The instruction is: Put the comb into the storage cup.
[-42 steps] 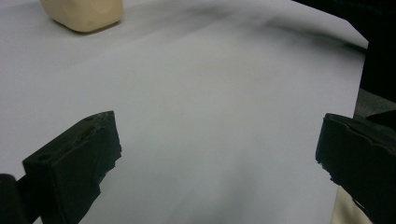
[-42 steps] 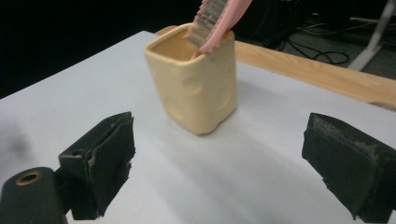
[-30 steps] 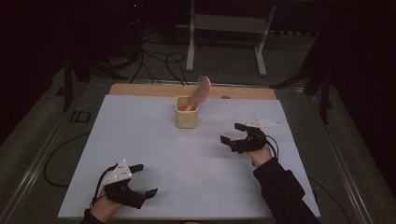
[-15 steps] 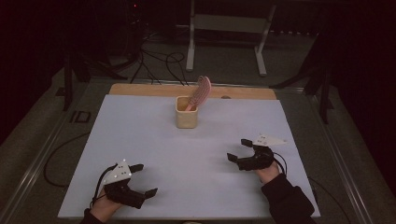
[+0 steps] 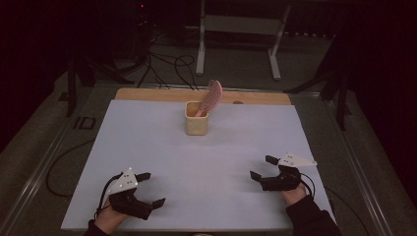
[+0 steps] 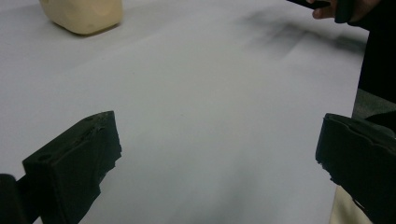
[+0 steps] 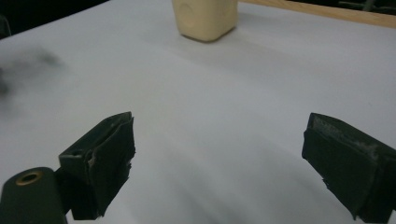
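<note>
Both grippers sit low over the near edge of the bench (image 5: 147, 147), well apart from each other. The left gripper (image 5: 146, 190) has its jaws spread wide with nothing between them, as the left gripper view confirms (image 6: 217, 158). The right gripper (image 5: 262, 167) likewise has its jaws wide and empty, and the right gripper view (image 7: 219, 163) shows bare white surface between them.

The object of interest is a pink hairbrush (image 5: 210, 96) standing in a small cream cup (image 5: 196, 119) near the far middle of the bench, well clear of both grippers. The cup base also appears at the top of the left gripper view (image 6: 84, 16) and of the right gripper view (image 7: 205, 18).

Orientation: the brush's long axis runs steeply upward, leaning up and to the right in the high view. The bristled head points up and out over the cup's rim; the handle end is down inside the cup and hidden.

Risks, as a judgement:
- The cup looks light and the brush head overhangs its rim, so a sideways pull on the head would likely tip or drag the cup
- A gripper reaching in low could strike the cup wall and slide it toward the wooden strip (image 5: 147, 94) at the far edge
- Closing on the bristle face instead of the brush's edges may give a poor, slipping hold
</note>
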Demonstrator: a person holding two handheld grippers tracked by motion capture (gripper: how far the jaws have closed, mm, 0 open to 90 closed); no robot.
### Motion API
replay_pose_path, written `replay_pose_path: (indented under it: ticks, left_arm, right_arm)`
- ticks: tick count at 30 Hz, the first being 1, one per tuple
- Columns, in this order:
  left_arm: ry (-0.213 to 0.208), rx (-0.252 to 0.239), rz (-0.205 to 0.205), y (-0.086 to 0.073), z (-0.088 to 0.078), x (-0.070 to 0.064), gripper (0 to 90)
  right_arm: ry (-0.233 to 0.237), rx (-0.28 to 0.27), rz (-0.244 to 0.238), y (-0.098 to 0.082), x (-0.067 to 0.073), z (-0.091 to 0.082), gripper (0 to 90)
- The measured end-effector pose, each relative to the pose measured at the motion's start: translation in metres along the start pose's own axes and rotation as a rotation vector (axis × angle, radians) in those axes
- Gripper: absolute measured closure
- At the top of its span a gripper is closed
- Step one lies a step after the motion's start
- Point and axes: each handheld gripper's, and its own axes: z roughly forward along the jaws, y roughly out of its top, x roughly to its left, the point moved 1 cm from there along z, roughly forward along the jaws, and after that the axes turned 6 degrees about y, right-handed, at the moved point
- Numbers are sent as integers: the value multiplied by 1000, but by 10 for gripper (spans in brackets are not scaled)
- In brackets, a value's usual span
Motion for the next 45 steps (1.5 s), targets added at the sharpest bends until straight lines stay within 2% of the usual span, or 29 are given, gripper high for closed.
replay_pose_path:
  ticks: [2, 7, 14, 20, 26, 34, 45]
  left_arm:
    - [-2, 0, -1, 0, 0, 0, 3]
    - [-2, -1, 2, 0, 0, 0, 3]
    - [-1, 0, 2, 0, 0, -1, 3]
    - [-1, -1, 5, 0, 1, -1, 3]
    - [-4, 1, 11, 0, 1, -1, 3]
    - [-1, 2, 17, 0, 1, -2, 3]
    - [0, 8, 23, 0, 3, -3, 3]
  right_arm:
    - [-17, 13, -15, -4, 0, -4, 93]
    - [-27, 17, -7, -14, -1, -13, 93]
    - [-51, 23, -21, -23, 2, -21, 93]
    - [-53, 42, -42, -29, 3, -19, 92]
    - [-59, 70, -89, -29, 4, -10, 92]
    - [-83, 62, -62, -29, 1, -10, 92]
    - [-102, 57, -63, -28, 3, -13, 93]
